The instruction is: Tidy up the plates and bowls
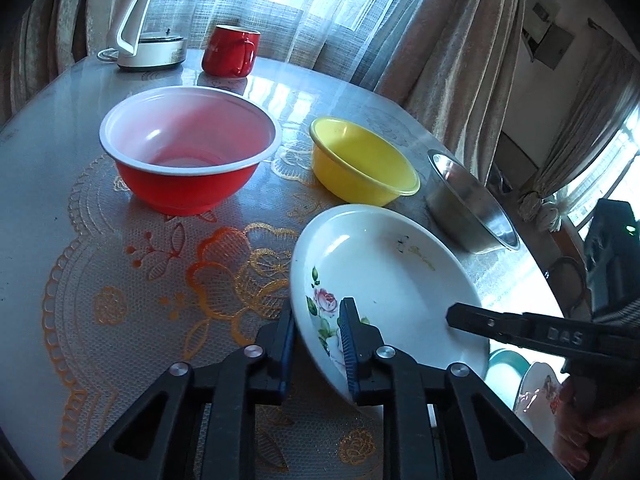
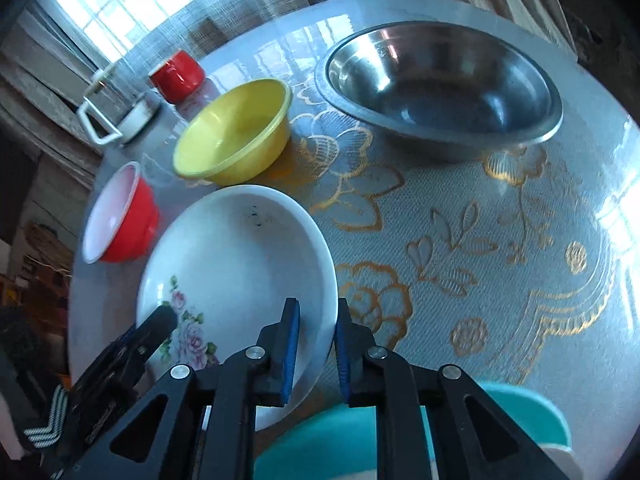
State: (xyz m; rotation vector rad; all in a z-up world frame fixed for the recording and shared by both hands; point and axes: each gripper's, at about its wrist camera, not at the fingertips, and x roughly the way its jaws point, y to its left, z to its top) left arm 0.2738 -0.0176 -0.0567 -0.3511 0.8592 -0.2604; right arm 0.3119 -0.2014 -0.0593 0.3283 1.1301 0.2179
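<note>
A white plate with a rose print [image 1: 384, 276] [image 2: 240, 256] is held tilted above the table. My left gripper [image 1: 318, 344] straddles its near-left rim, one finger under and one over. My right gripper [image 2: 318, 344] straddles the opposite rim, and one of its fingers [image 1: 480, 322] shows in the left wrist view. A red bowl [image 1: 188, 148] [image 2: 120, 216], a yellow bowl [image 1: 360, 160] [image 2: 236, 132] and a steel bowl [image 1: 468, 200] [image 2: 440, 88] stand on the table behind the plate.
A red mug [image 1: 230, 50] [image 2: 178, 74] and a white kettle [image 1: 154, 20] stand at the table's far edge by the curtains. A teal dish [image 2: 520, 412] and another printed plate [image 1: 538, 396] lie below the right gripper near the table edge.
</note>
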